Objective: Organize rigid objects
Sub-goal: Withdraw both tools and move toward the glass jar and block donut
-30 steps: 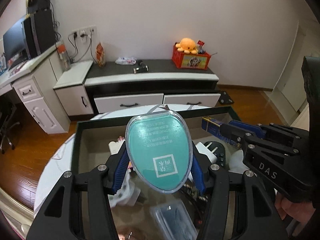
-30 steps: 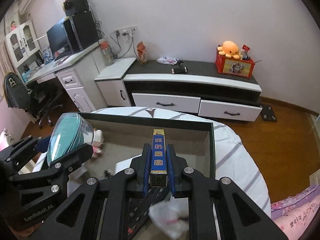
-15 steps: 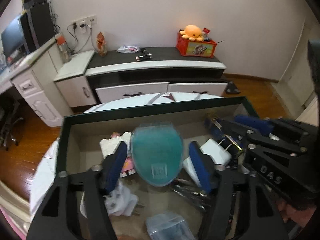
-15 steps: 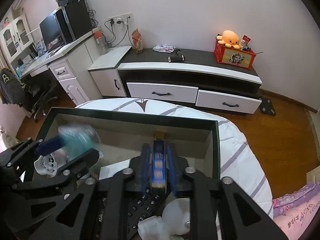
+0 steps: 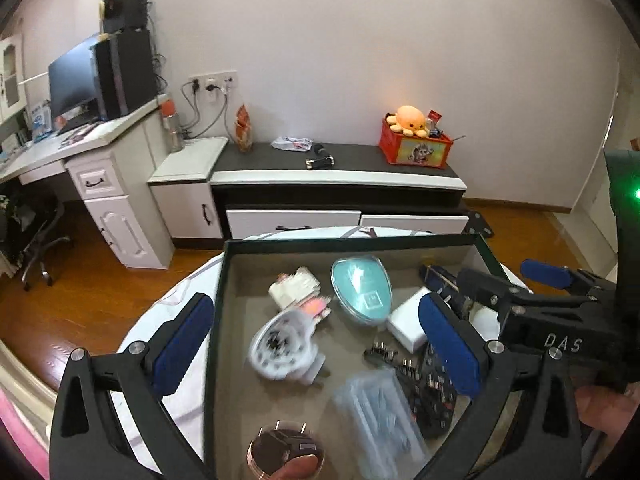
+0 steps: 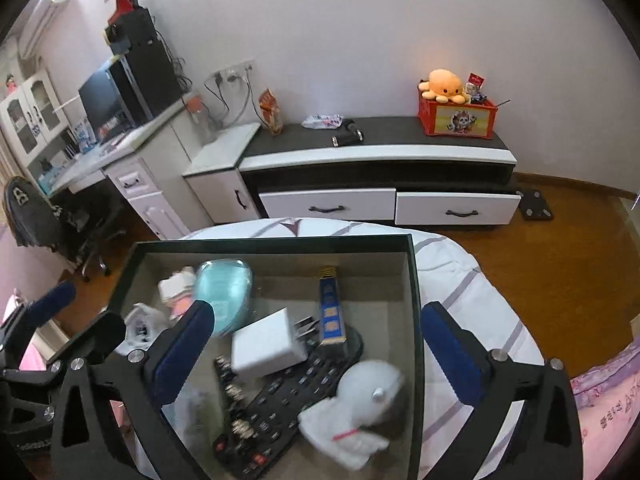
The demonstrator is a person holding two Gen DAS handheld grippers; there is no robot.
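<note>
A white wall spans twelve o'clock above a low TV cabinet. At ten o'clock stands a desk with a monitor; wooden floor at three.

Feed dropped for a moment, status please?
Left gripper open, empty. Right gripper open, empty. Teal case and blue box lying in bin. Nothing blocking.

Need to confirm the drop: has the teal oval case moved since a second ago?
Yes. The teal oval case has left the left gripper, which is now open, and lies in the box near its far wall.
</note>
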